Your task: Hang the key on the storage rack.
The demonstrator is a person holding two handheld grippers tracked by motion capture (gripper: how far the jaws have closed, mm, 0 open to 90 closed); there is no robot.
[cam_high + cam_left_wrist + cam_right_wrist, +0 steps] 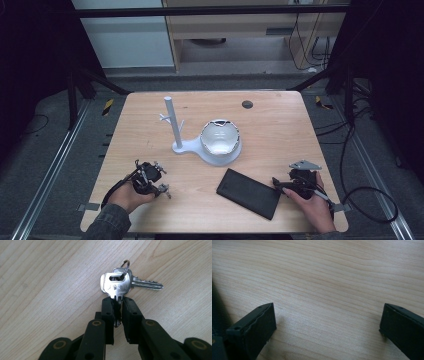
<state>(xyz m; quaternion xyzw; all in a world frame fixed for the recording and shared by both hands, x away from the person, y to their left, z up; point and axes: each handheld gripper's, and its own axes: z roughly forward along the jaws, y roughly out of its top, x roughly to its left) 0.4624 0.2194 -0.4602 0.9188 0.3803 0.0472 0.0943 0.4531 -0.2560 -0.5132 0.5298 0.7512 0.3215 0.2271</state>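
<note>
The left tongs (118, 305) are pinching a bunch of keys (117, 285) by the blade of one key, its head pointing straight out past the jaw tips, low over the wooden surface (280, 125). The white peg stand (175, 125) is standing beyond the keys, toward the surface's middle, nearer this hand. The right tongs (327, 322) are gaping wide beside the black case (248, 193). Dark room, cables around.
</note>
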